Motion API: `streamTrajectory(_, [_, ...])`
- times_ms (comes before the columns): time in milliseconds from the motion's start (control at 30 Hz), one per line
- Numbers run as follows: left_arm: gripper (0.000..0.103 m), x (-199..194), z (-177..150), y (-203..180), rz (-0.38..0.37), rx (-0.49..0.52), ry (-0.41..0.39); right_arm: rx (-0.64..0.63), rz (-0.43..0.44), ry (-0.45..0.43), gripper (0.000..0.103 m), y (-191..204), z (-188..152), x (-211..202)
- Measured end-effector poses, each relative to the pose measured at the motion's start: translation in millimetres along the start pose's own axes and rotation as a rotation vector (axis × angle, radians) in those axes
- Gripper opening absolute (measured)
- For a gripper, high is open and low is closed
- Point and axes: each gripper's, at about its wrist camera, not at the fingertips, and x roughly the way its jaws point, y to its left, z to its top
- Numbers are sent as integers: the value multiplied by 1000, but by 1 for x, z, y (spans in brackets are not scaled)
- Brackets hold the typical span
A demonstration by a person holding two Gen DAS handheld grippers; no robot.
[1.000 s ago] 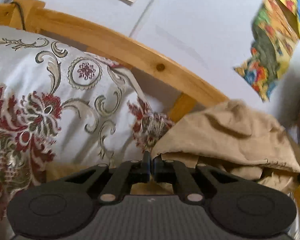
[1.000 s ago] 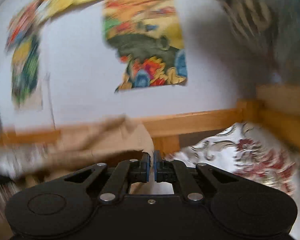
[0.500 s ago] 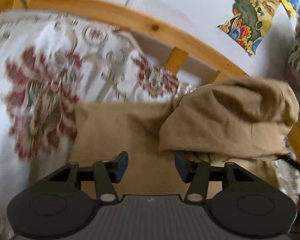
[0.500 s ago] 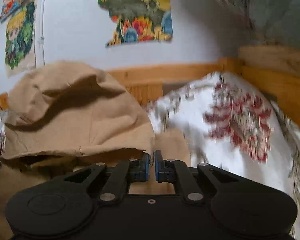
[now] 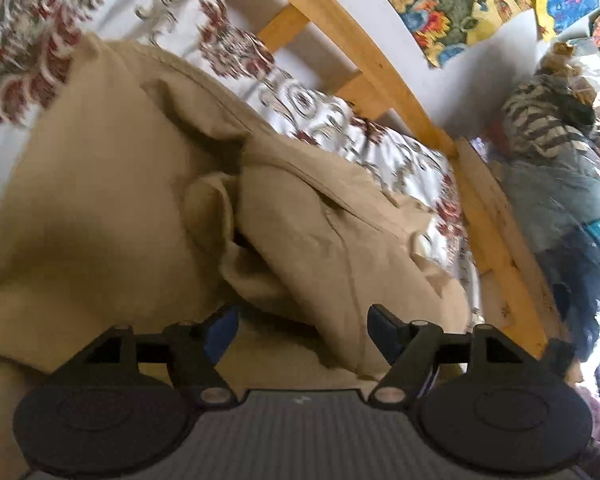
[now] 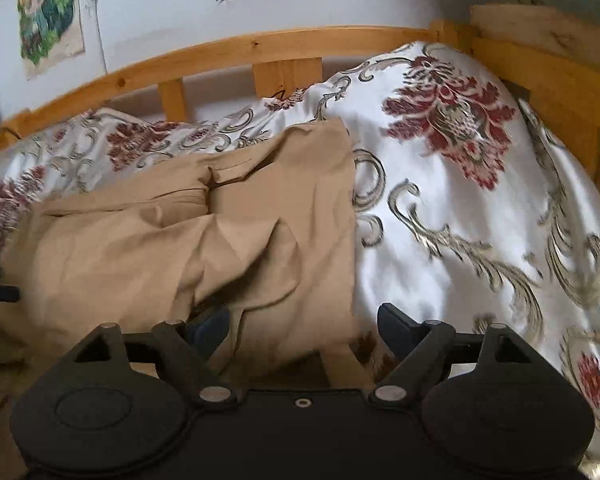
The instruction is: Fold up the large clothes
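A large tan garment (image 5: 112, 208) lies folded over itself on the floral bed cover (image 5: 404, 160). Its upper layer (image 5: 332, 240) is rumpled and drapes toward the right. My left gripper (image 5: 302, 330) is open just above the cloth, holding nothing. In the right wrist view the same garment (image 6: 204, 236) lies left of centre with a straight right edge. My right gripper (image 6: 304, 326) is open over its near right corner, holding nothing. The garment's near edge is hidden under both grippers.
The white cover with red flowers (image 6: 460, 208) spreads to the right. A wooden bed rail (image 6: 260, 46) runs along the wall, and a side rail (image 5: 496, 240) bounds the bed. Bagged bedding (image 5: 556, 148) is stacked beyond it. Posters (image 6: 48, 12) hang on the wall.
Both grippers were shut on the tan cloth and held it up. The left opened first, then the right; the cloth has dropped onto the bed and both views tilted down.
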Motion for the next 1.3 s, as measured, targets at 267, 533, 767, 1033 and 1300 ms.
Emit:
streamTrajectory(267, [61, 1, 34, 25, 188, -173, -121, 539, 311, -15, 79, -46, 17, 28])
streamTrajectory(533, [0, 30, 55, 24, 212, -137, -23, 511, 286, 147, 67, -18, 35, 76])
streamTrajectory(767, [0, -14, 44, -17, 276, 85, -206, 381, 262, 105, 11, -4, 53, 77])
streamTrajectory(1033, [0, -7, 28, 1, 425, 113, -202, -40, 71, 3, 5, 51, 46, 105])
streamTrajectory(1300, [0, -4, 9, -17, 435, 274, -208, -320, -26, -204, 5, 78, 60, 88])
